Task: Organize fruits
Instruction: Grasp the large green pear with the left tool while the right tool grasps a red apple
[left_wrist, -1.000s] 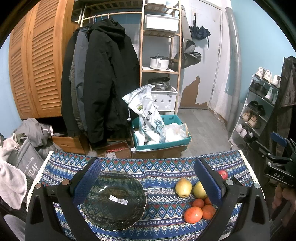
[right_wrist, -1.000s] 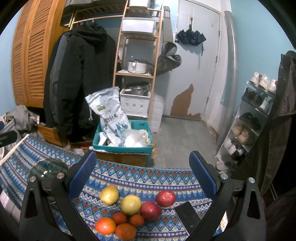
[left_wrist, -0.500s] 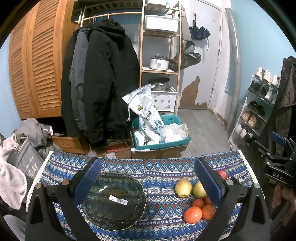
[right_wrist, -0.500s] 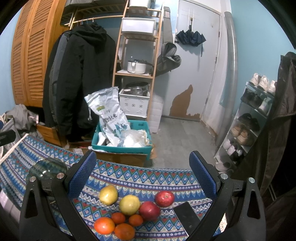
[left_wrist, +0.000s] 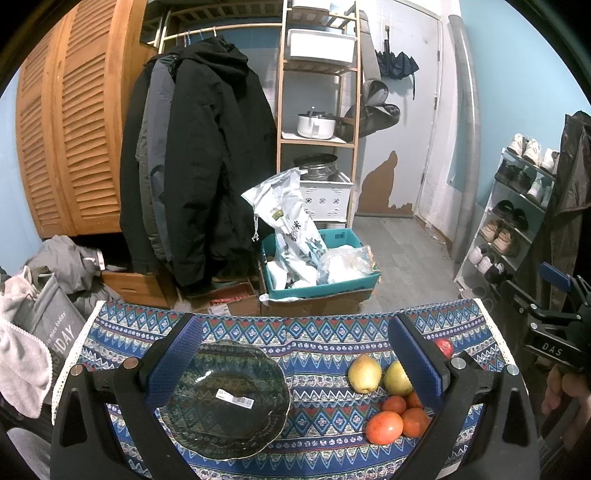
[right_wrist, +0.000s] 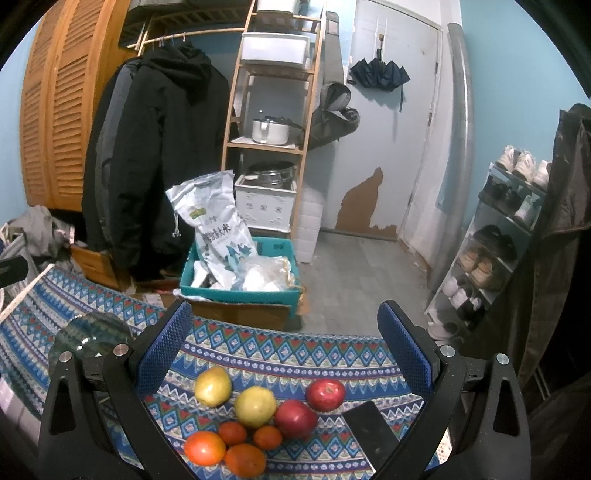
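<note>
A dark glass plate (left_wrist: 225, 400) with a white sticker lies on the patterned cloth, under my open left gripper (left_wrist: 293, 350). To its right sit two yellow pears (left_wrist: 365, 373) and several orange fruits (left_wrist: 384, 427); a red apple (left_wrist: 444, 346) peeks past the right finger. In the right wrist view my right gripper (right_wrist: 284, 334) hangs open above the fruit: two pears (right_wrist: 213, 386), two red apples (right_wrist: 325, 394), several orange fruits (right_wrist: 205, 447). The plate (right_wrist: 90, 334) shows at the left. Neither gripper holds anything.
A black phone (right_wrist: 369, 430) lies on the cloth right of the apples. Beyond the table's far edge stands a teal box (left_wrist: 317, 284) with bags on cardboard. Coats, a wooden shelf and a shoe rack (right_wrist: 502, 236) stand further off. The other gripper (left_wrist: 557, 321) and a hand show at the right.
The right wrist view has shifted slightly, so the fruit sits a little lower and to the left. The left gripper has not moved. Both stay open.
</note>
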